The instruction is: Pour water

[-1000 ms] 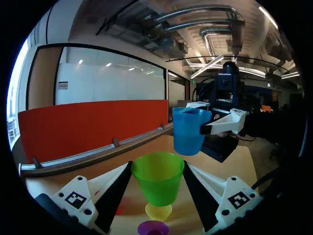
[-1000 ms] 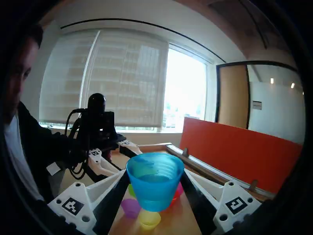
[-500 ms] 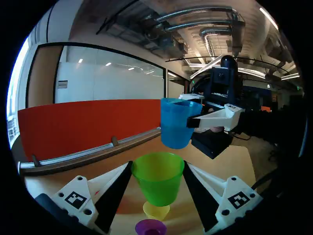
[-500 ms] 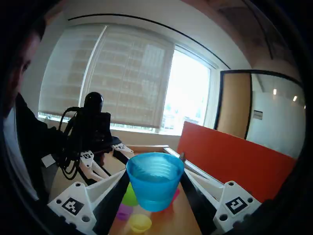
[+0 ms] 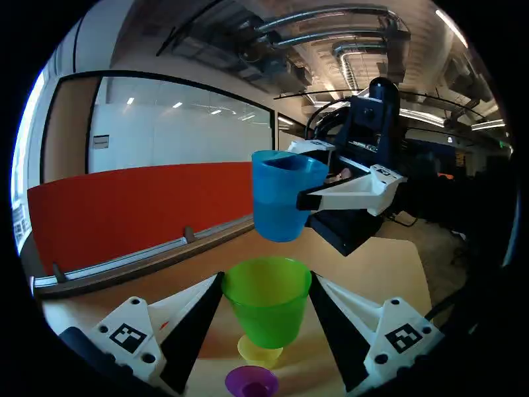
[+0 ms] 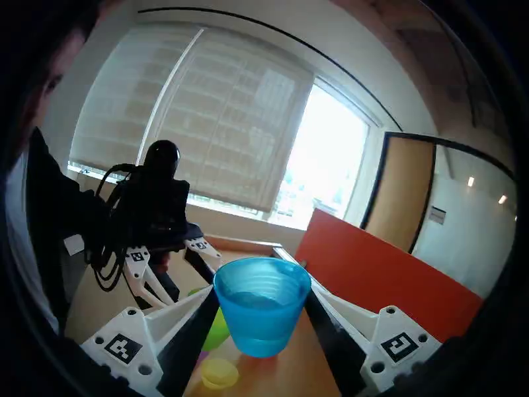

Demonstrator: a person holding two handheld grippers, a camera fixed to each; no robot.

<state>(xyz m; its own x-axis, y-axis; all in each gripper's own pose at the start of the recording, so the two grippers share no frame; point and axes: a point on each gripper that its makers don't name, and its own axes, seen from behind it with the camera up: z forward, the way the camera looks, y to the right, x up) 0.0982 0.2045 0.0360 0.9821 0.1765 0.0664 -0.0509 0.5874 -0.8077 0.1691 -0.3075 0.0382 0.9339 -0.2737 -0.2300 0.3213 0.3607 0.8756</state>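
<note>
Your right gripper [image 6: 262, 294], jaws clamped on the blue cup [image 6: 259, 321] of water, holds it high to pour; your left gripper [image 5: 266, 284] clamps both jaws on the green cup [image 5: 267, 311] (upright, to receive), nearer and lower.

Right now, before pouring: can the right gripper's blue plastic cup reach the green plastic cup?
Probably yes: blue plastic cup in the right gripper hangs above the green plastic cup, nothing between.

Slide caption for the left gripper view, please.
The left gripper holds a green cup over the table; the right gripper holds a blue cup of water higher, beyond it.
</note>
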